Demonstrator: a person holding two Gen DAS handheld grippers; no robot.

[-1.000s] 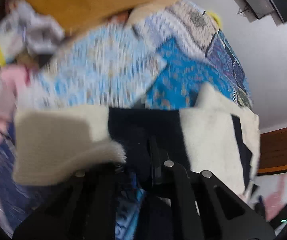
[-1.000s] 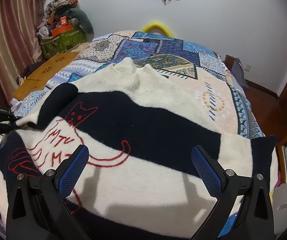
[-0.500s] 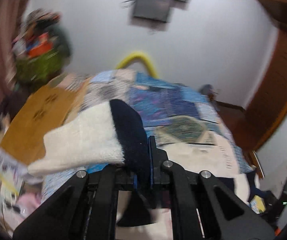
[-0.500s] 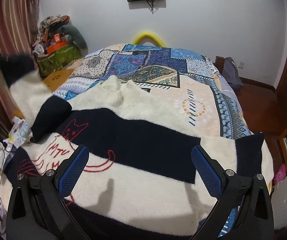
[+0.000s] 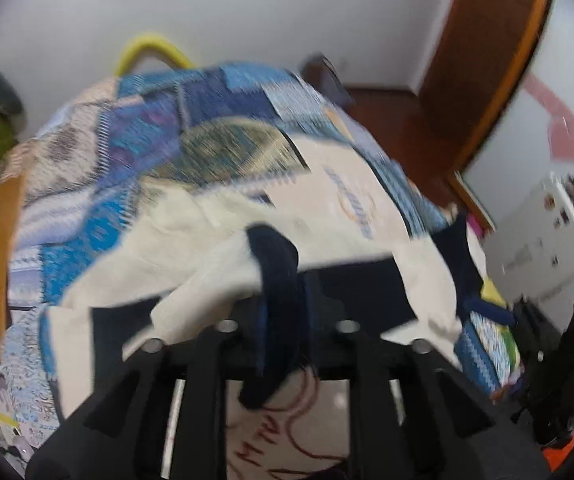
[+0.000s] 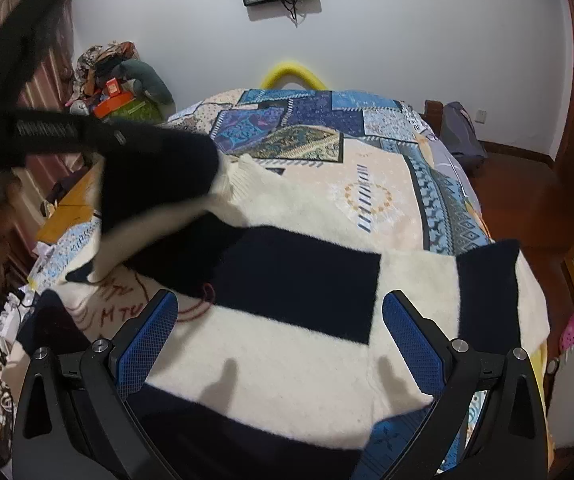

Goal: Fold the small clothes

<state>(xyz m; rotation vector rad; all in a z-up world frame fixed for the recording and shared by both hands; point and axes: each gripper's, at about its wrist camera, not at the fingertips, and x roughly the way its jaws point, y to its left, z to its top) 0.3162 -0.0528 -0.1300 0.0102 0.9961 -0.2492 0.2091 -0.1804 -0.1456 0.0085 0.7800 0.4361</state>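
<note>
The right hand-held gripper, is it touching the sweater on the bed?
Apart. In the right wrist view the right hand-held gripper hangs open above the sweater, its fingers' shadows falling separately on the white knit.

My sweater (image 6: pixel 295 340) lies flat on the bed (image 6: pixel 375 184); its sleeve (image 5: pixel 223 272) hangs between my left gripper's (image 5: pixel 283 320) opening jaws.

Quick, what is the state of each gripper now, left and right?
Left gripper: jaws opening, the dark sleeve cuff of the sweater is between them.
Right gripper: open, holding nothing, above the sweater.
</note>
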